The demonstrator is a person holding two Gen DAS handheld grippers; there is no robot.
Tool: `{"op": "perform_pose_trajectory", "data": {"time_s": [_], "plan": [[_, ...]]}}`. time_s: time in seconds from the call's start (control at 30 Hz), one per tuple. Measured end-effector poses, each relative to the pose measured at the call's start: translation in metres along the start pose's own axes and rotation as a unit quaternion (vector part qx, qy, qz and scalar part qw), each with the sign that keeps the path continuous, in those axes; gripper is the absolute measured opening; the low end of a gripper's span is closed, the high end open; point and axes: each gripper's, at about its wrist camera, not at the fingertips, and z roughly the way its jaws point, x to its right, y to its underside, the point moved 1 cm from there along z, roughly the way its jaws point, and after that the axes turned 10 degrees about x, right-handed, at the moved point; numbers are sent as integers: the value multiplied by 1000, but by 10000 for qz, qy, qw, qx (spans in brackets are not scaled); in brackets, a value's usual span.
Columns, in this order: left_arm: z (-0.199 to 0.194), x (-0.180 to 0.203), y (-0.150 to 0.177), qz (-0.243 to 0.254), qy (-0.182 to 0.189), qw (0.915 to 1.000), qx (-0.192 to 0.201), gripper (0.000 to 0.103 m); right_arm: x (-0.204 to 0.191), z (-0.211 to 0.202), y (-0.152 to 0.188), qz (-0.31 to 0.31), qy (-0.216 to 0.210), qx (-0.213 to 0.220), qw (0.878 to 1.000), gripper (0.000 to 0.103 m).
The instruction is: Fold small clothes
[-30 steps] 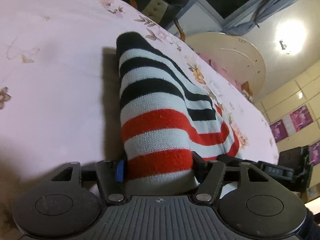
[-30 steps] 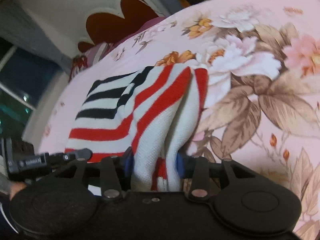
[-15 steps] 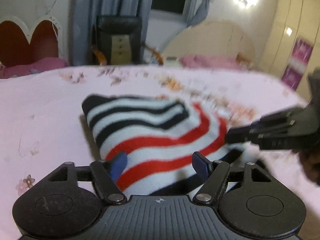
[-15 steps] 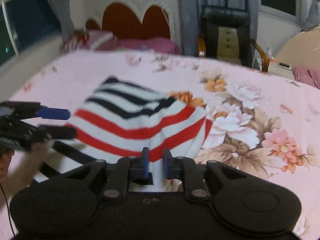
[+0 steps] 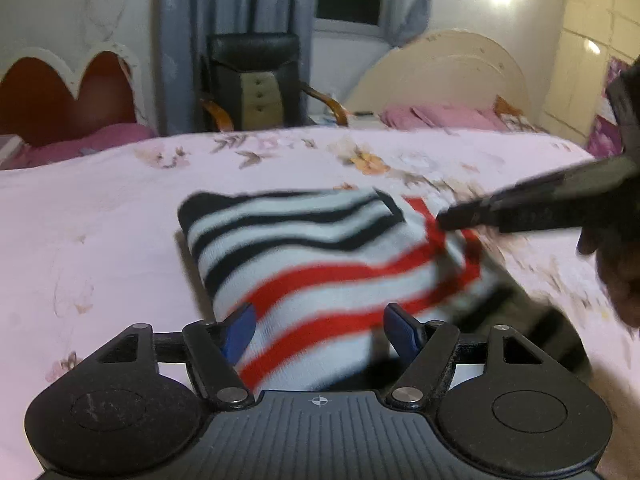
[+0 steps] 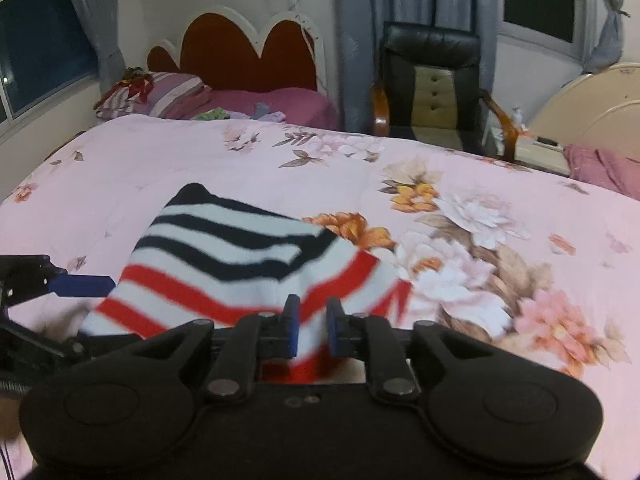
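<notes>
Both grippers now off sweater

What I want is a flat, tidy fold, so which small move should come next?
Probably lower the right gripper and press the rumpled red edge flat. The black, white and red striped knitted garment lies folded on the pink floral bedspread, but its right corner looks puckered. The right jaws are narrow, just opening, gripping no visible cloth; the left gripper jaws stand wide, empty.
</notes>
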Motion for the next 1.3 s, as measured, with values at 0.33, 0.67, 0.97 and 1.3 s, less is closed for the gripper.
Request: {"op": "perform_pose_trajectory", "data": {"time_s": [0.33, 0.67, 0.97, 1.3], "plan": [[-13, 8, 12, 8, -50, 10000, -20, 71, 14, -13, 24, 111, 406, -100, 9991, 19], [-76, 34, 61, 303, -639, 9972, -254, 71, -11, -76, 77, 144, 455, -493, 9976, 27], [-207, 63, 61, -41, -946, 9934, 648, 103, -30, -200, 75, 804, 756, 460, 9928, 79], [-308, 105, 67, -528, -1118, 9874, 988, 103, -62, -317, 111, 1031, 624, 862, 9890, 85]]}}
